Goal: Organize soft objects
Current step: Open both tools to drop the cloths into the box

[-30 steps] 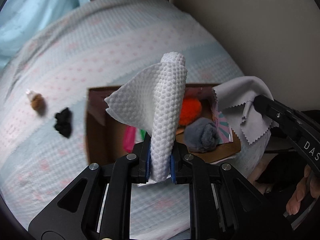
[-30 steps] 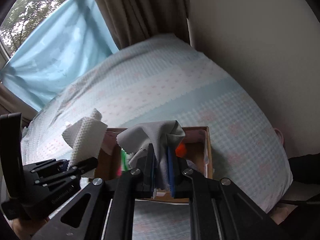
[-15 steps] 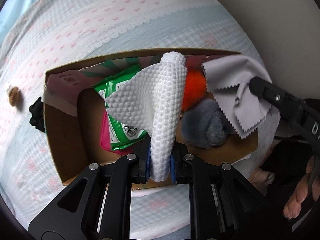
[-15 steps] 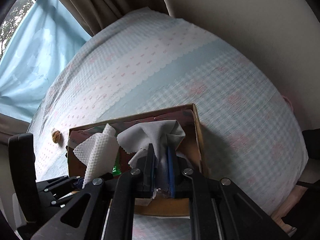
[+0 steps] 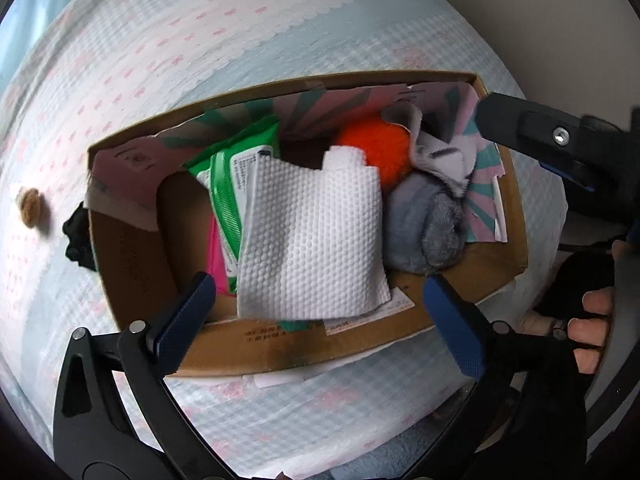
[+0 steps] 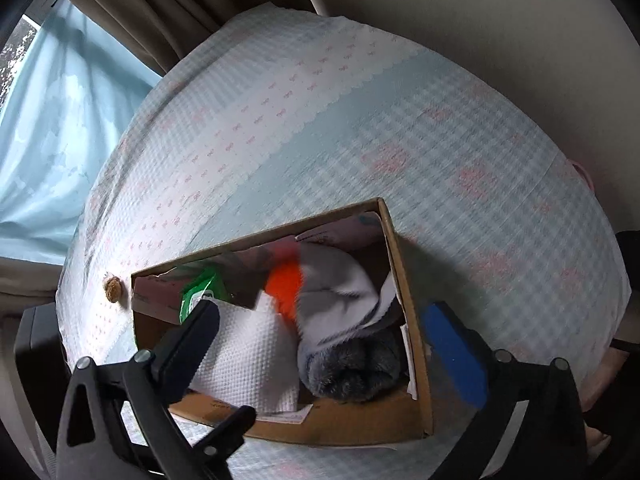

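A white textured cloth [image 5: 316,236] lies spread flat in the middle of an open cardboard box [image 5: 280,348], overlapping a green packet [image 5: 232,184] on its left side. Under the packet's lower edge a strip of pink [image 5: 216,252] shows. To the right of the cloth, touching it, sit an orange fluffy ball [image 5: 376,148] and a grey plush item [image 5: 424,228]. A pale grey cloth with a zigzag edge [image 5: 440,160] is draped over the plush, toward the box's right wall. In the right wrist view this grey cloth [image 6: 340,292] is blurred but covers the top of the plush [image 6: 352,372].

The left gripper [image 5: 320,312] hangs just above the box's near wall, its jaws spread wide and holding nothing; the white cloth sits between and beyond its blue-padded fingers [image 5: 452,320]. The right gripper [image 6: 320,344] is likewise wide apart and empty, over the box's near right corner; from the left camera it [image 5: 536,136] reaches in at the box's right edge.

The left part of the box floor [image 5: 132,256] is bare cardboard, leaving free space there. The box rests on a bed with a pale blue and pink checked cover [image 6: 360,120]. Outside the box's left wall, a black item [image 5: 78,236] lies against it, and a small brown round item [image 5: 30,208] rests a little further out. Beyond the box the cover stretches open to the curtains [image 6: 72,100] and wall.
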